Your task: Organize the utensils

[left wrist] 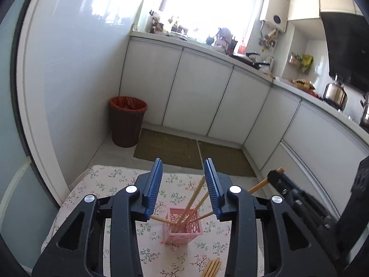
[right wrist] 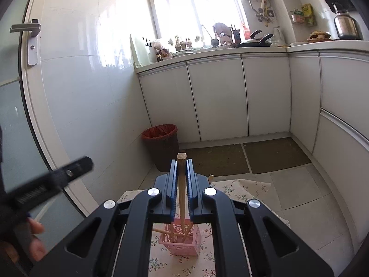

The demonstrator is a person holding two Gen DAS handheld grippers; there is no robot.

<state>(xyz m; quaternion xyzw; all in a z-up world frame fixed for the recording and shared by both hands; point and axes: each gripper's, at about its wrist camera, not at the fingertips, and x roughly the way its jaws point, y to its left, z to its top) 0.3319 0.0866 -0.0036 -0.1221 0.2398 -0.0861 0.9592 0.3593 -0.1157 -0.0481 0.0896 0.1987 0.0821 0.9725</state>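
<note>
The counter [left wrist: 110, 180], under a floral cloth, carries one square pink basket [left wrist: 184, 229] with lacy cut-out walls, standing near the cloth's middle. Four slim wooden chopsticks [left wrist: 196, 196] lean in it, and a flat bunch [left wrist: 211, 267] of about three more lies on the cloth nearby. The left gripper [left wrist: 183, 184] hangs released above the basket, its ribbed blue pads apart; the right gripper [right wrist: 181, 180] is clenched on one chopstick [right wrist: 182, 184] above the basket.
</note>
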